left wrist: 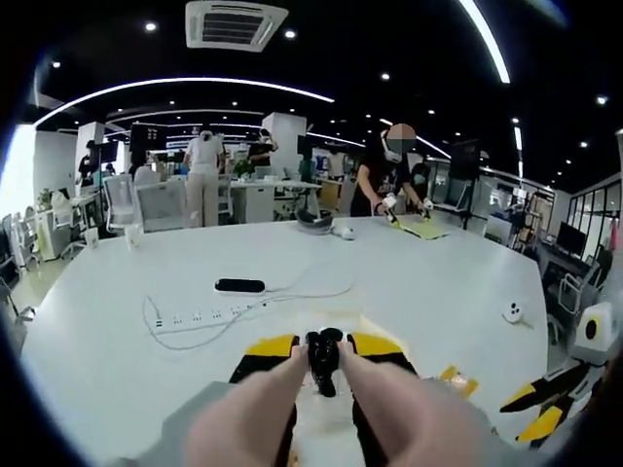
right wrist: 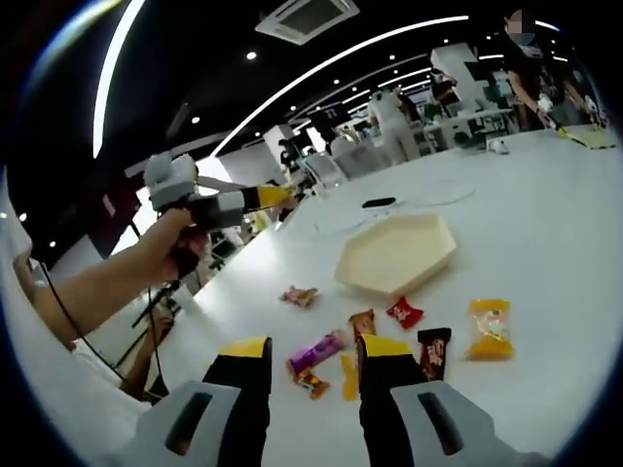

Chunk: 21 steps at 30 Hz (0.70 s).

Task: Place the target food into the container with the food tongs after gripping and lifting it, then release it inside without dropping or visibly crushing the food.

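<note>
Several wrapped snacks lie on the white table [right wrist: 545,224] in the right gripper view: a purple one [right wrist: 316,352], a yellow one [right wrist: 348,375], a brown one [right wrist: 362,321], a red one [right wrist: 404,311], a dark packet [right wrist: 434,352], an orange-yellow packet [right wrist: 489,329] and a small candy [right wrist: 299,296]. Beyond them sits an empty beige hexagonal tray [right wrist: 397,253]. My right gripper [right wrist: 314,346] hovers open above the purple and yellow snacks. My left gripper [left wrist: 323,345] is shut on beige food tongs [left wrist: 324,362], whose black tips meet. A hand holds the left gripper [right wrist: 243,202] up, left of the tray.
A white power strip [left wrist: 200,316] with its cable and a flat black object [left wrist: 239,286] lie mid-table. A small white device [left wrist: 513,312] sits to the right. A person [left wrist: 389,180] works at the table's far end. Chairs and desks stand behind.
</note>
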### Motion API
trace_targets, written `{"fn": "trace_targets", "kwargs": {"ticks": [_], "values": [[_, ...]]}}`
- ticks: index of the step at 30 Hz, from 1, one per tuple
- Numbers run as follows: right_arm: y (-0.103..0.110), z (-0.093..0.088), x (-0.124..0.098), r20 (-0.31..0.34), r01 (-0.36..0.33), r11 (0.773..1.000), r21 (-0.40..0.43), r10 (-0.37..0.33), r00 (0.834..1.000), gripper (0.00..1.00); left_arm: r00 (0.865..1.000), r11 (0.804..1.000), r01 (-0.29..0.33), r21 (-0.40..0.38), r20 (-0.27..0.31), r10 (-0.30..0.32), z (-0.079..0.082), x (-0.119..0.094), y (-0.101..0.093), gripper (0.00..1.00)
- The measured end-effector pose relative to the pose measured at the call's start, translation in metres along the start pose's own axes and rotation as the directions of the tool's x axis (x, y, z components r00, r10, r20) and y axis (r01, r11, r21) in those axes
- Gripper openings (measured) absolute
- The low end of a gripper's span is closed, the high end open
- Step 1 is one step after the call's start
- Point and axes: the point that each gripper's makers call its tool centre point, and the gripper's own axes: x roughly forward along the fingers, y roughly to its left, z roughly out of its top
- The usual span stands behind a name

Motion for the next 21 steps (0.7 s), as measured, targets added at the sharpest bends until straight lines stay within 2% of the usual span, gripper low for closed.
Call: {"fn": "trace_targets", "kwargs": {"ticks": [6,15,21], "values": [[0.002,-0.001,0.001,-0.014,-0.003,1.000,-0.001,0.003,1.000,0.35,1.000,0.999,0.030,0.023,-0.001,-0.030,0.009,0.020,-0.011,0.18],[0.004,-0.002,0.001,-0.016,-0.007,1.000,0.005,0.007,1.000,0.35,0.998,0.999,0.053,-0.005,-0.039,-0.053,-0.008,0.048,-0.018,0.17],[0.002,-0.002,0.002,-0.013,-0.002,1.000,0.016,0.002,1.000,0.35,0.996,0.998,0.063,0.002,-0.059,-0.063,-0.005,0.064,-0.018,0.17]]}}
